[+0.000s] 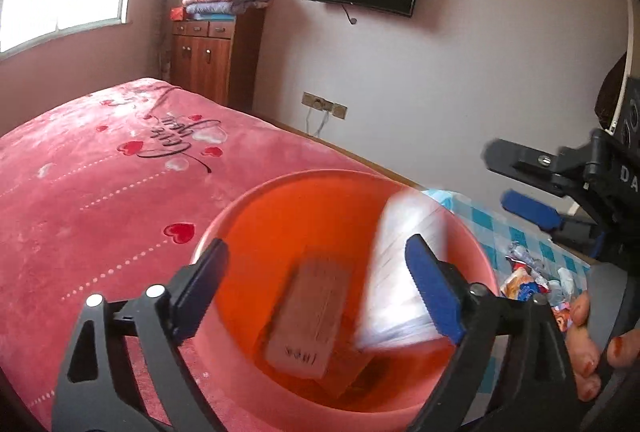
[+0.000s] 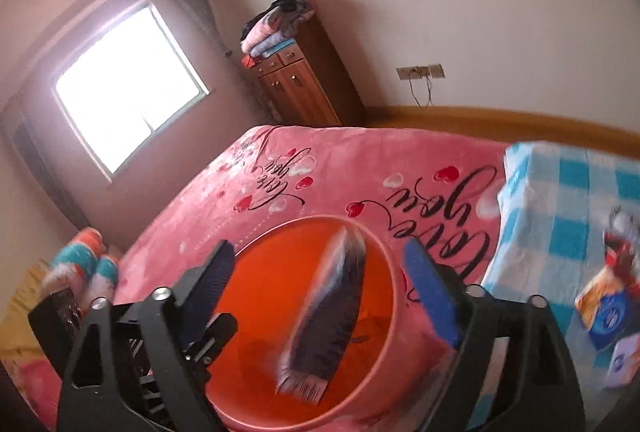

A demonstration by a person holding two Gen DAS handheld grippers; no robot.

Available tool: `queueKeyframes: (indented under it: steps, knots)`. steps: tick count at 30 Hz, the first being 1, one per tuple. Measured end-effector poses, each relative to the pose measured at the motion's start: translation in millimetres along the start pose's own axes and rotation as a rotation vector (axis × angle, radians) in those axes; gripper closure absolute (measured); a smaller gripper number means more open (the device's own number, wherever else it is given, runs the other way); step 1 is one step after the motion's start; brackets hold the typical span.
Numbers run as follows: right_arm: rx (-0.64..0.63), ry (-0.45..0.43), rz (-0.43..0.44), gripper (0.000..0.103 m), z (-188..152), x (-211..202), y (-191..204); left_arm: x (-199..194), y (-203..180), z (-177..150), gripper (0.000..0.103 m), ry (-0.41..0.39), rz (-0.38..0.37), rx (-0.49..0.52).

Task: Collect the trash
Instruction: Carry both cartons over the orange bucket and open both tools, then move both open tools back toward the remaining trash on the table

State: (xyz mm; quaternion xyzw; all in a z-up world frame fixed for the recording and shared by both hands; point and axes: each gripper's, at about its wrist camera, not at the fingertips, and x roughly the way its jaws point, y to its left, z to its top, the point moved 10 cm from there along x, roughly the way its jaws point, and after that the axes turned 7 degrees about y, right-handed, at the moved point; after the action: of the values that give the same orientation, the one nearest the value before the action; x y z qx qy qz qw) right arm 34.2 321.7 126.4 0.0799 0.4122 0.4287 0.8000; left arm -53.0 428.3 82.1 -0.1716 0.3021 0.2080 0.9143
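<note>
Both tongs (image 1: 316, 282) (image 2: 320, 288) (wide open) tilt over bucket (image 1: 280, 192).

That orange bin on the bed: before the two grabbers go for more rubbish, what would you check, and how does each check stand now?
1. Left gripper empty: ok, jaws open, a blurred white packet dropping past them.
2. Right gripper empty: ok, jaws open, a dark wrapper falling between them.
3. Both pieces land inside the orange bin: cannot tell, they are in mid-air.
4. Room left in the bin: ok, only a brown carton and little else inside.
5. More rubbish to fetch: ok, wrappers lie on the blue checked cloth.
</note>
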Motion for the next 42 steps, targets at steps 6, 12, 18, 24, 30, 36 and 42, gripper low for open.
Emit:
queueKeyframes:
  steps: [6, 12, 18, 24, 30, 36, 42]
  knots:
    - [0.042, -0.065, -0.05, 0.012, -12, -36, -34, -5, 4, -2, 0.012, -0.026, -0.003, -0.015]
    - [0.024, -0.144, -0.156, 0.01, -34, -74, -69, -23, -13, -5, 0.012, -0.109, -0.049, 0.011]
    - [0.019, -0.199, -0.225, 0.008, -63, -104, -96, -36, -43, -18, 0.012, -0.142, -0.062, 0.09]
    - [0.009, -0.264, -0.298, 0.005, -84, -134, -119, -41, -68, -35, 0.012, -0.099, -0.039, 0.162]
    - [0.007, -0.308, -0.337, 0.005, -100, -160, -134, -48, -82, -47, 0.012, -0.075, -0.055, 0.167]
    - [0.042, -0.337, -0.344, 0.005, -113, -183, -153, -59, -106, -62, 0.012, -0.083, -0.083, 0.214]
    - [0.092, -0.342, -0.376, 0.005, -128, -202, -179, -66, -134, -75, 0.012, -0.075, -0.117, 0.267]
